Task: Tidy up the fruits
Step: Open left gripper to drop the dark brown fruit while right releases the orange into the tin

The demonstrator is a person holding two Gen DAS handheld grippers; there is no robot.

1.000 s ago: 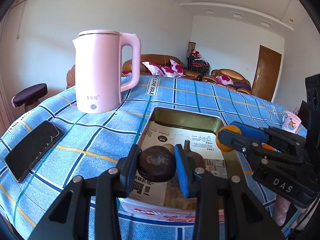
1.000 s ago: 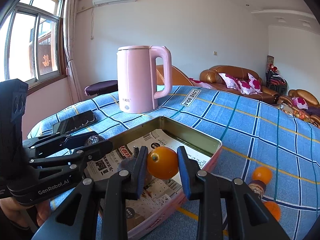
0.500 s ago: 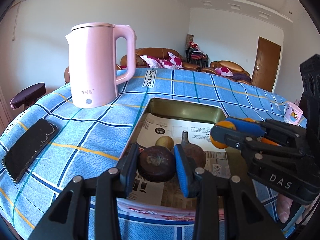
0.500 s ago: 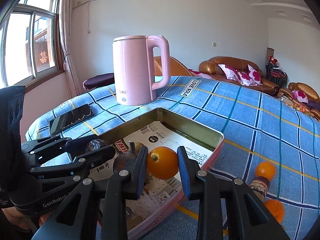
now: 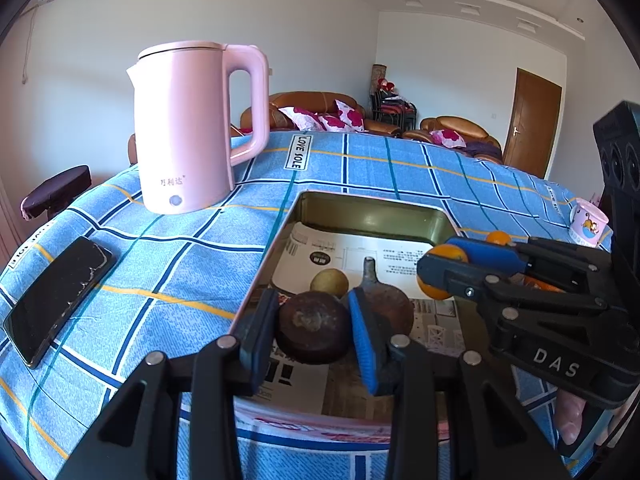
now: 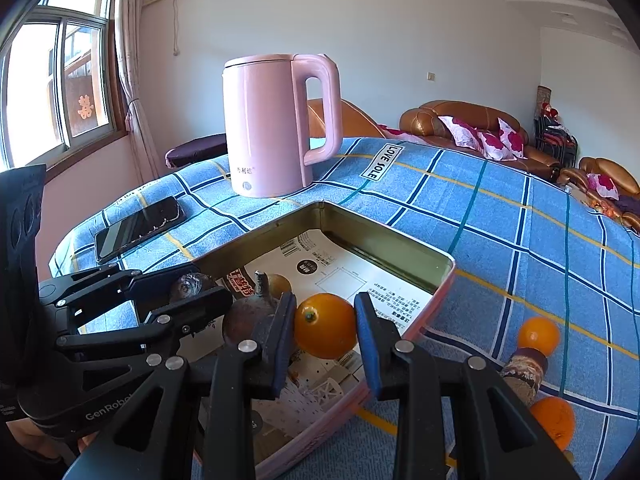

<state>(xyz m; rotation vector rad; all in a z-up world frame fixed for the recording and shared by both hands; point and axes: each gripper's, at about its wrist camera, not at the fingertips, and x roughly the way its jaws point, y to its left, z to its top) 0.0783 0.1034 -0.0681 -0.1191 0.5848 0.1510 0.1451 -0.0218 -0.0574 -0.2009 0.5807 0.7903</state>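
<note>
A: Blue checked cloth covered the table, "LOVE SOLE" label on it. Pink kettle stood upright at the far left, black phone flat near the left edge.

B: Grippers?

A: Left gripper was clamped on a dark brown fruit over the near end of the paper-lined tin. Right gripper was pinching an orange over the same tin.

B: Loose fruit?

A: Yellowish fruit lay in the tin; two oranges sat on the cloth right of it. Brown sofas and a window behind.
</note>
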